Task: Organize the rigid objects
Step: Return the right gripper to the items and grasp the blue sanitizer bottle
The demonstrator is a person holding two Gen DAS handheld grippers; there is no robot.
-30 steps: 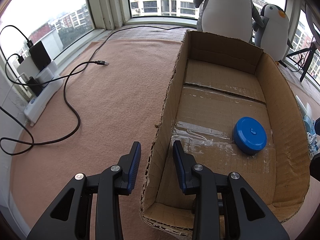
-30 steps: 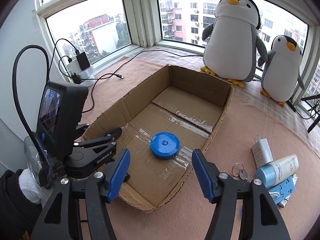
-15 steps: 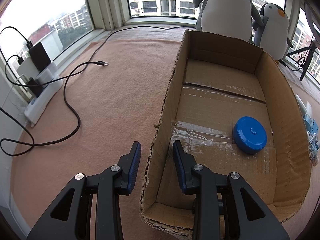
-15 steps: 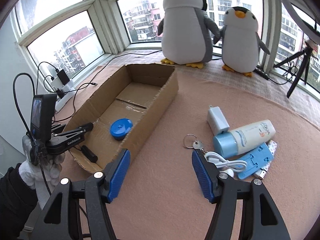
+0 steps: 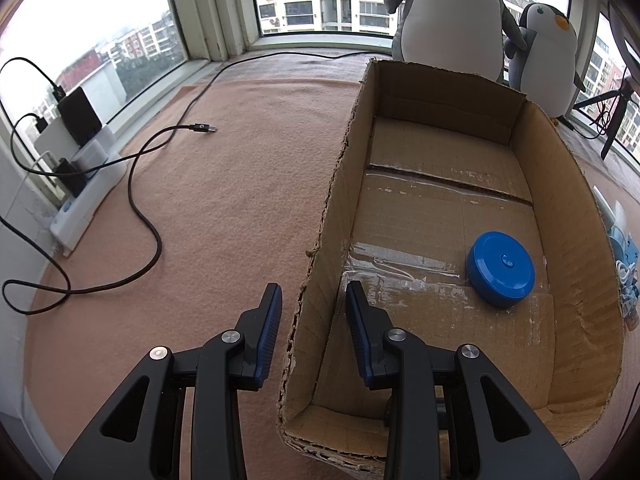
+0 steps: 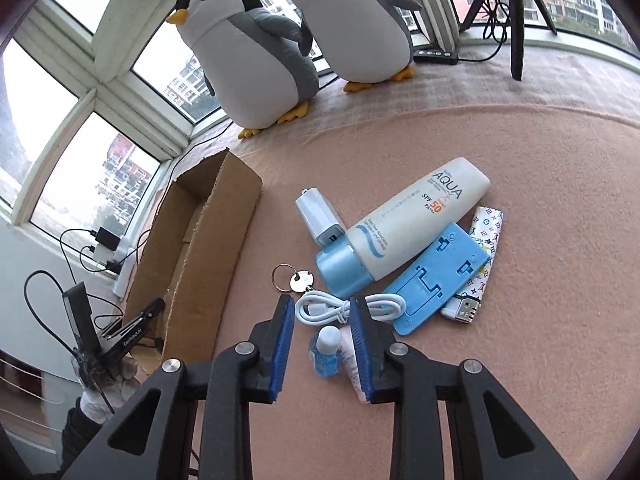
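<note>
An open cardboard box point(image 5: 576, 208) lies on the pink carpet with a blue round disc point(image 5: 501, 268) inside. My left gripper point(image 5: 313, 300) is open, straddling the box's near left wall without gripping it. The box also shows in the right wrist view point(image 6: 212, 240). My right gripper point(image 6: 322, 308) is open above a pile of items: a small blue bottle point(image 6: 326, 350), a white cable point(image 6: 344, 307), a key on a ring point(image 6: 298, 280), a sunscreen tube point(image 6: 412, 224), a white charger point(image 6: 320, 216), a blue phone stand point(image 6: 436, 276) and a patterned lighter point(image 6: 480, 264).
Two plush penguins point(image 6: 256, 60) stand by the window behind the box. A black cable point(image 5: 148, 216) and a white power strip point(image 5: 84, 184) lie on the left of the carpet. A tripod point(image 6: 508, 12) stands at the back right.
My right gripper has swung away from the box to the right and come down over the pile of items. The left gripper has stayed at the box wall.
</note>
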